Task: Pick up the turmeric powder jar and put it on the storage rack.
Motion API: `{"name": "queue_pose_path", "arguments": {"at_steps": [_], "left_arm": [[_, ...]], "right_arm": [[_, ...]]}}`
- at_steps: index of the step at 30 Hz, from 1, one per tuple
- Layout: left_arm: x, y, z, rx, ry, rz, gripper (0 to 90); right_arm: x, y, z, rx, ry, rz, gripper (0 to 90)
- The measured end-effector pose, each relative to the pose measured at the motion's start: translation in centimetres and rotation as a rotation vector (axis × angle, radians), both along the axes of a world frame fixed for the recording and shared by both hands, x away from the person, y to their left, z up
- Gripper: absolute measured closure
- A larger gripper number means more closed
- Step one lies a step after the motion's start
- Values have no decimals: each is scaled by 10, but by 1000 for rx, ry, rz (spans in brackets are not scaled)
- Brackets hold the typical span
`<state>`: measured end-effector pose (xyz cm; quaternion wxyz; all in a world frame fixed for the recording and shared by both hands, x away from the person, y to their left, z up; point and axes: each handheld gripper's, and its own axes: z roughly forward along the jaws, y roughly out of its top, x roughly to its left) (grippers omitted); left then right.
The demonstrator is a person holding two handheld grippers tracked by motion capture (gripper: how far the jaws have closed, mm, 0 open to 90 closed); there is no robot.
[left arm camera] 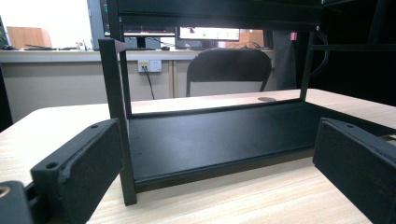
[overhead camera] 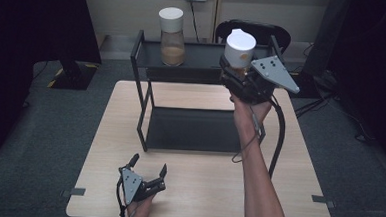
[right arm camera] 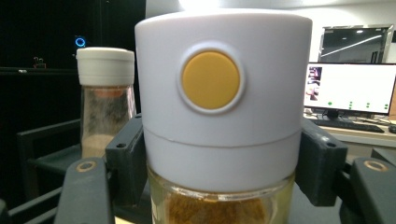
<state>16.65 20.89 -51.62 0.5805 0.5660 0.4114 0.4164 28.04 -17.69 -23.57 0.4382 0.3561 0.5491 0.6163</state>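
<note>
White-capped jar is clamped in the right gripper up by the rack; left gripper sits wide open, holding nothing.

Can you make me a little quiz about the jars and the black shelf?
1. True or false: the right gripper is shut on a jar.
2. Where does the other jar stand? A) on the table B) on the top shelf C) on the floor
3. Fill in: the left gripper is ____ and holds nothing.

Key: 1 true; 2 B; 3 open.
</note>
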Motion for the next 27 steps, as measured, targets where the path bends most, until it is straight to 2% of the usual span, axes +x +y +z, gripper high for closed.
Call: {"name": "queue_pose_path", "arguments": {"at_steps": [6, 14, 27], "left_arm": [[0, 0, 0, 0, 0, 0, 11], [0, 0, 0, 0, 0, 0, 11], [0, 1, 0, 0, 0, -6, 11]], "right_arm": [[12, 5, 12, 5, 4, 5, 299], [29, 14, 21, 7, 18, 15, 299], [53, 25, 30, -10, 46, -17, 299]]}}
